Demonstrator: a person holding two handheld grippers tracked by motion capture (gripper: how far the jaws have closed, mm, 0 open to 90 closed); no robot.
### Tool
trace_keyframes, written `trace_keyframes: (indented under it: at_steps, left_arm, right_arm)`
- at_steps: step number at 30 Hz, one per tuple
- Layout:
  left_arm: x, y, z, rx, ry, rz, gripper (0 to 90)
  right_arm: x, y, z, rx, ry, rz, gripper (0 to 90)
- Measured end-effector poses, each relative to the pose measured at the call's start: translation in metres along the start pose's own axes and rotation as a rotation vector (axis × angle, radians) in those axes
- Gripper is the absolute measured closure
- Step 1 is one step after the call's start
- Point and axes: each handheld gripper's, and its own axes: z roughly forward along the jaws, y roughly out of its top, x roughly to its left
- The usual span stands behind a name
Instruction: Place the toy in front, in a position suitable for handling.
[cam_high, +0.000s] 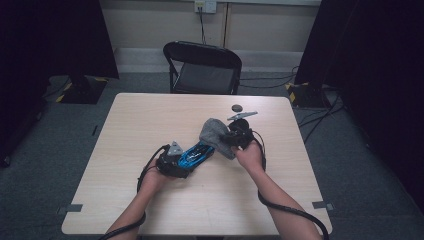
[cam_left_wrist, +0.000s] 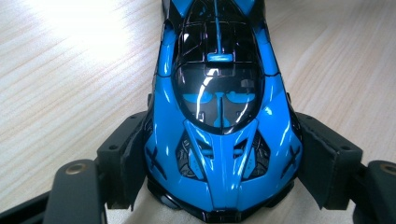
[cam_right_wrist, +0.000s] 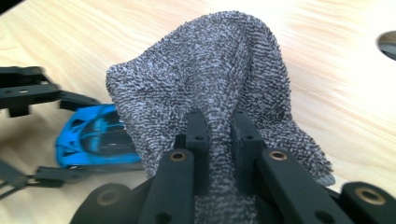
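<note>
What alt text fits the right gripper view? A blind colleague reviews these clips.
The right gripper pinches a bunched grey cloth between its two black jaws, lifting it into a peak over a light wooden table. At left, the left gripper holds a blue toy car, partly hidden by the cloth.

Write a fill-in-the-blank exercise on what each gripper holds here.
1. The left gripper grips a toy car whose main colour is ____.
2. The right gripper pinches a grey ____.
3. Both rest above a table made of light ____.
4. Behind the table stands a black folding ____.

Missing words: blue; cloth; wood; chair.
</note>
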Motion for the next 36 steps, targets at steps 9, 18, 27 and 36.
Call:
trace_keyframes:
  at_steps: [9,18,27,36]
  left_arm:
    - [0.000,0.000,0.000,0.000,0.000,0.001,25.8]
    - [0.000,0.000,0.000,0.000,0.000,0.000,25.8]
    - [0.000,0.000,0.000,0.000,0.000,0.000,25.8]
    - [0.000,0.000,0.000,0.000,-0.001,-0.001,25.8]
  right_arm:
    - [0.030,-0.003,0.011,0.038,0.054,-0.096,80.6]
    - [0.056,-0.007,0.029,0.091,0.083,-0.169,80.4]
    - [0.071,-0.009,0.039,0.114,0.108,-0.203,80.4]
    - [0.076,-0.010,0.044,0.139,0.125,-0.220,80.4]
